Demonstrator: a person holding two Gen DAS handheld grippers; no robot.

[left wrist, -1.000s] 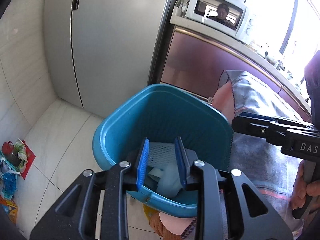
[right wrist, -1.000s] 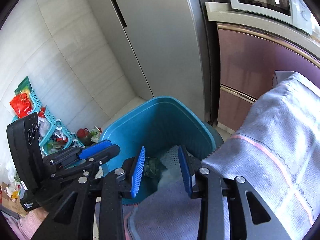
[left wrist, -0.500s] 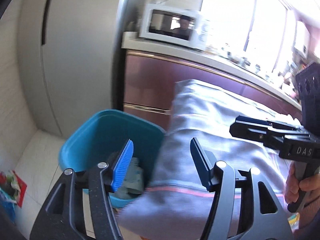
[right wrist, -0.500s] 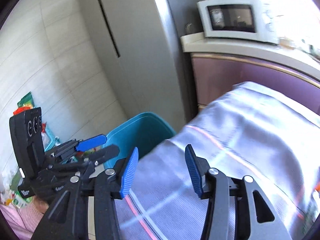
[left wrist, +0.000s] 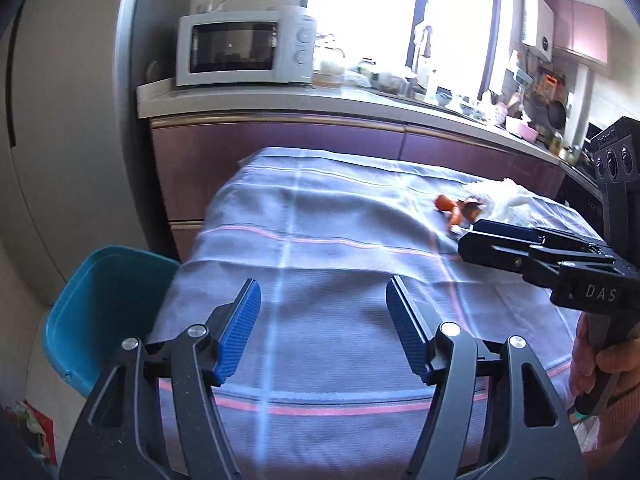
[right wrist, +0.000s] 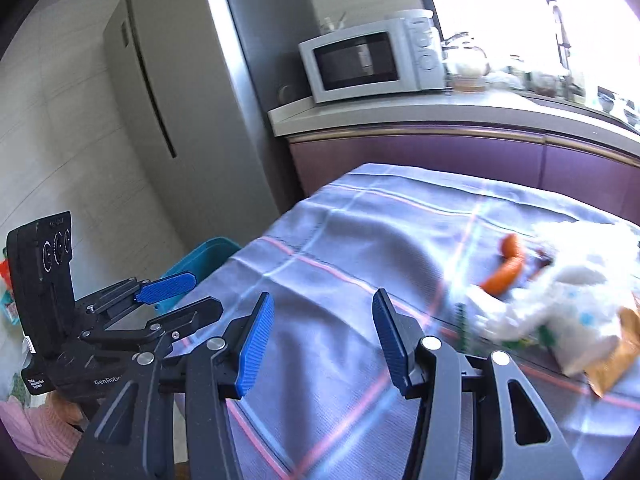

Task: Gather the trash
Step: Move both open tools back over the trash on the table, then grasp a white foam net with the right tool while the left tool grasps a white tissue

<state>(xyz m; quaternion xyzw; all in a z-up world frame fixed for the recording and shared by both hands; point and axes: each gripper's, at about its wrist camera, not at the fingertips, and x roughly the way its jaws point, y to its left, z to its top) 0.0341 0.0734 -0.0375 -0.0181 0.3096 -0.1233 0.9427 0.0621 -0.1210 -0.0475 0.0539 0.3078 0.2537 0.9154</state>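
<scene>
Left tongs (left wrist: 322, 326): jaws spread and opening, nothing between them, above the table's (left wrist: 344, 280) grey-blue checked cloth. Right tongs (right wrist: 322, 340): jaws spread with nothing between them, also above the cloth. Trash remaining on the table: an orange sausage-like piece (right wrist: 506, 270), crumpled white paper or plastic (right wrist: 576, 280) just beside it, and a brown wrapper (right wrist: 616, 354) at the pile's near edge, all blurred. Teal bin (left wrist: 100, 312): on the floor, against the table's left end. Its contents are not visible. Microwave (left wrist: 244, 46) on the counter behind.
</scene>
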